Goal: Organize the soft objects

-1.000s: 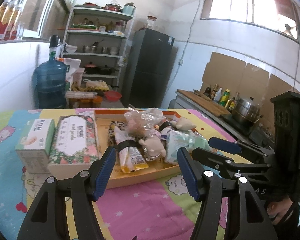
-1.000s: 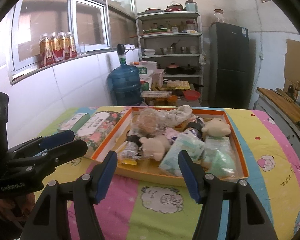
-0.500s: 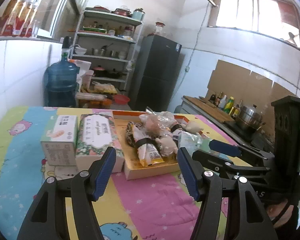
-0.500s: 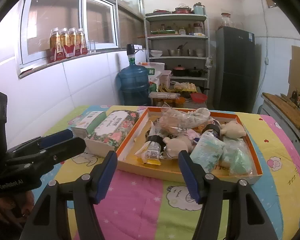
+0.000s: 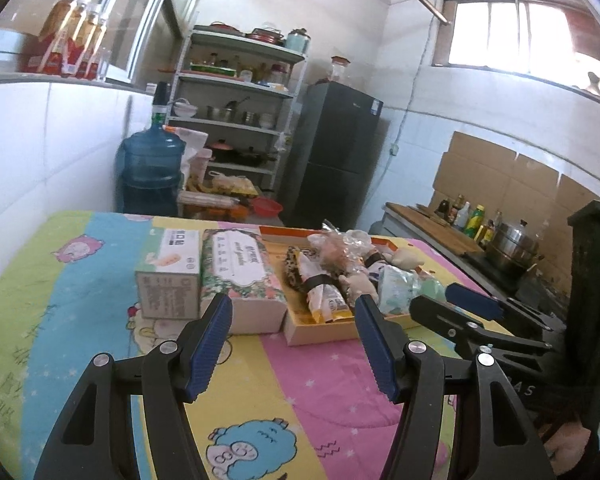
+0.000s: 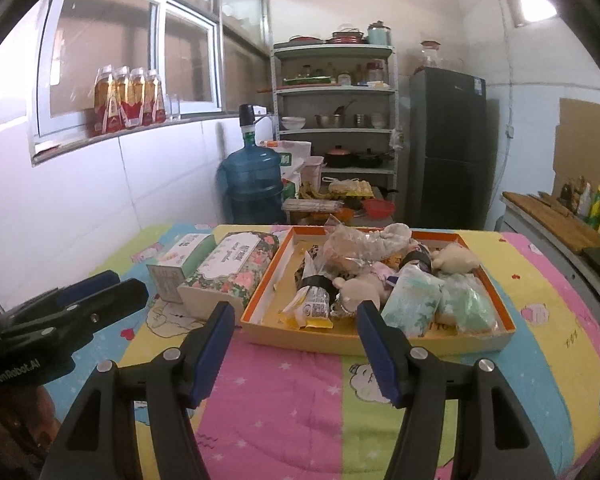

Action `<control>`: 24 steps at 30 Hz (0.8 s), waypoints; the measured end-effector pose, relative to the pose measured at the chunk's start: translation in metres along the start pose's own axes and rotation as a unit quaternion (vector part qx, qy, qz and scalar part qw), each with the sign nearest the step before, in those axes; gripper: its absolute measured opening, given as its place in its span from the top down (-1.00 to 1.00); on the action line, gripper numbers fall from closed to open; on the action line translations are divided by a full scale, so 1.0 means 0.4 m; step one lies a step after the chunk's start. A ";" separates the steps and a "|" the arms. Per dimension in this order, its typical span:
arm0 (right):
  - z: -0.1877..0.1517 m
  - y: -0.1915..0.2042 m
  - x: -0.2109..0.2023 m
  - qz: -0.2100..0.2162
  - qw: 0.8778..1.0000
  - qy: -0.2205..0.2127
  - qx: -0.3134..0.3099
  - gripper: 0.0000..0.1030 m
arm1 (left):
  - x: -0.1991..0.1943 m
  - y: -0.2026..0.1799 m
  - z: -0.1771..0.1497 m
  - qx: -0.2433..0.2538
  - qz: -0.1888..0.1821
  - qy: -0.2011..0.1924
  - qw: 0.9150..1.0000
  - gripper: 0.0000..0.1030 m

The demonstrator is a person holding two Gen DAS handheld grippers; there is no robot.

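Bkgd only. Blue water jug [image 6: 253,178] w/ pump on top stands on floor by the white tiled wall, just left of a metal shelf rack [image 6: 336,92] w/ bowls, pots, jars on its tiers. Dark fridge [image 6: 446,144] right of the rack, glass jar on top. Window ledge at left carries a row of orange-red drink bottles [image 6: 128,100]. Low stack by the rack: bananas, bagged food, red basin [image 6: 378,208]. Far right: wooden board on a side worktop [image 5: 440,226], sauce bottles [image 5: 470,218], steel steamer pot [image 5: 512,246], cardboard sheets [image 5: 512,176] vs. the wall. High barred window [image 5: 516,34], bright.
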State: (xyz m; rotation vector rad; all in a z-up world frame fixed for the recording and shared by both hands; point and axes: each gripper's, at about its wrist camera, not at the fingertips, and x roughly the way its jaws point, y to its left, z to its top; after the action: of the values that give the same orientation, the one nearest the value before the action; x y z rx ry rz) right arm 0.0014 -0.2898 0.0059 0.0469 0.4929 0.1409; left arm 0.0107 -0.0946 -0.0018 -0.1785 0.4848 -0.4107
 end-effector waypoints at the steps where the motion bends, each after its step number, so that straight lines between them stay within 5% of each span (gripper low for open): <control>1: -0.004 0.001 -0.009 -0.003 1.000 -0.003 0.004 -0.23 | -0.010 -0.001 -0.003 0.000 0.003 -0.001 1.000 -0.27; 24: -0.051 0.094 -0.170 -0.065 0.996 -0.064 0.017 -0.23 | -0.183 -0.026 -0.023 0.015 0.105 -0.061 0.992 -0.27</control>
State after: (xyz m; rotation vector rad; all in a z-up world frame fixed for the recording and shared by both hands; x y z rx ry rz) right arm -0.0721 -0.2623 0.0227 0.0566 0.3698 0.0024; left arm -0.0565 -0.0737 0.0233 -0.1218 0.3721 -0.1991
